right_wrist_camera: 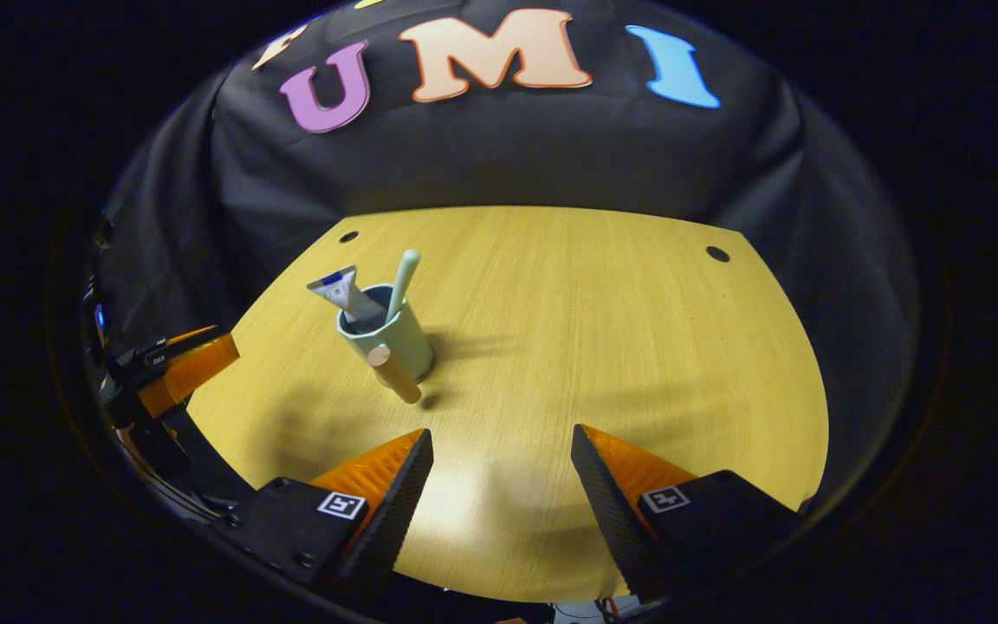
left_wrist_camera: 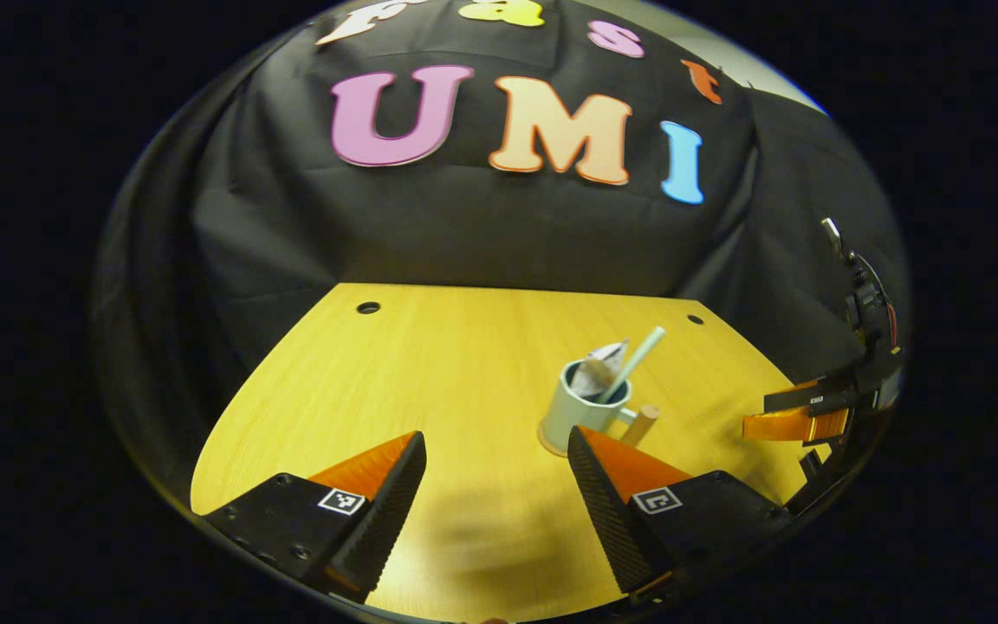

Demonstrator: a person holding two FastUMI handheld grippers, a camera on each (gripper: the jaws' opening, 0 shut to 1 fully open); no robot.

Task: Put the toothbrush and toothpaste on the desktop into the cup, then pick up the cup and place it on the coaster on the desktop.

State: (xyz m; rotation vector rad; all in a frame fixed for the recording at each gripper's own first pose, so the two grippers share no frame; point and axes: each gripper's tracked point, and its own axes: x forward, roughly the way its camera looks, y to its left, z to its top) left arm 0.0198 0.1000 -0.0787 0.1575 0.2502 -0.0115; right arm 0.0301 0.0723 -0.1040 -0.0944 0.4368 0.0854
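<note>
Pale green cup (right_wrist_camera: 388, 340) standing upright on the yellow worktop (right_wrist_camera: 603, 329), wooden handle (right_wrist_camera: 395, 374) jutting toward the right gripper (right_wrist_camera: 499, 485). Toothbrush (right_wrist_camera: 402, 282) and toothpaste (right_wrist_camera: 345, 295) leaning inside, probably loaded ready for carrying. Tube print too small to read. No coaster discernible. Left gripper (left_wrist_camera: 499, 490) near the cup, fingers apart and empty; right fingers likewise spread.

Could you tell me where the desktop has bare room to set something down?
Most of the desktop is bare: the wide stretch right of the cup in the right gripper view, out to the far edge, and the strip between both open tools. It is crowded only at the cup, holding the toothbrush and toothpaste, near the left tool.
</note>
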